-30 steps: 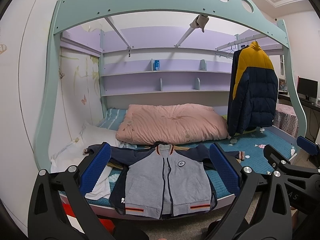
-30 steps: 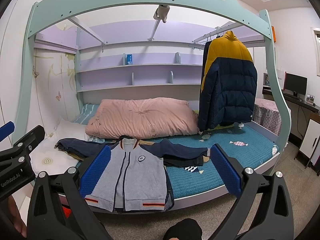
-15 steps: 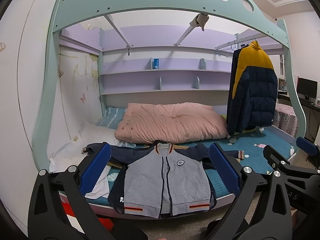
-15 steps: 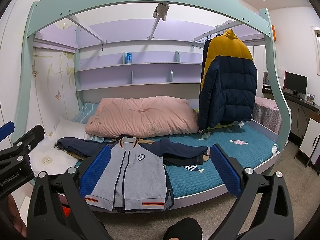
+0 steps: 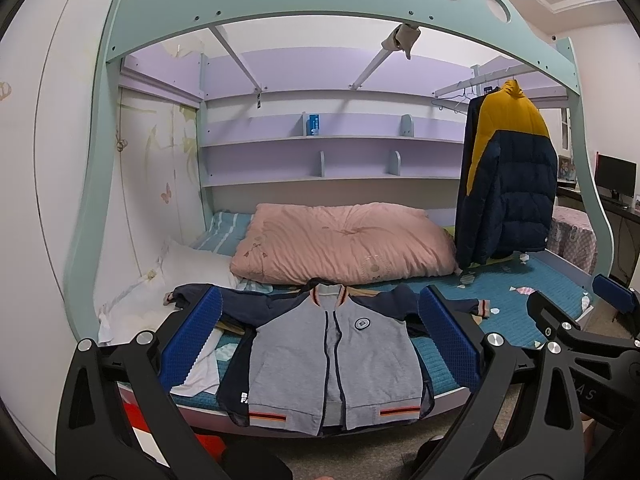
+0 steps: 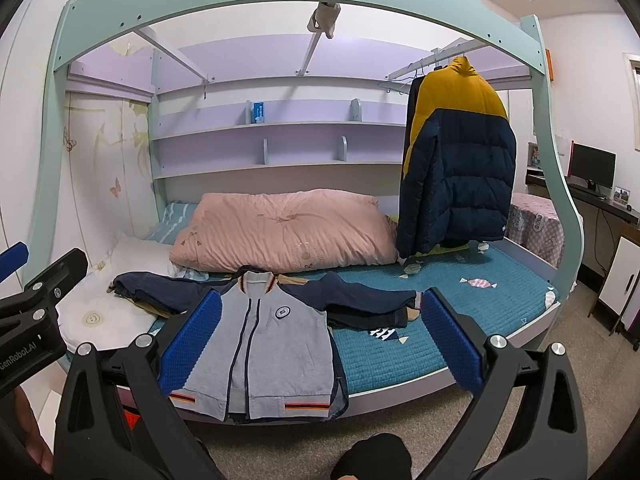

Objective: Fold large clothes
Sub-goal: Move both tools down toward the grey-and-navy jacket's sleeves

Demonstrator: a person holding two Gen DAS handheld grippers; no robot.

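Observation:
A grey zip jacket [image 5: 332, 364] with navy sleeves lies flat, front up, on the teal bed cover [image 5: 532, 300], its hem at the bed's front edge and both sleeves spread out. It also shows in the right wrist view [image 6: 272, 344]. My left gripper [image 5: 320, 344] is open and empty, held in the air in front of the bed, short of the jacket. My right gripper [image 6: 320, 344] is open and empty too, level with it to the right. Other dark clothes lie under the jacket [image 6: 372, 316].
A pink quilt [image 5: 344, 248] lies behind the jacket. A yellow and navy puffer coat [image 5: 508, 184] hangs from a rail over the bed's right end. A white pillow [image 6: 108, 312] lies at the left. The green bed frame [image 5: 88, 220] arches overhead. A desk with a monitor [image 6: 592, 168] stands right.
Both views have shifted only slightly; the grippers stay open and the jacket has not moved.

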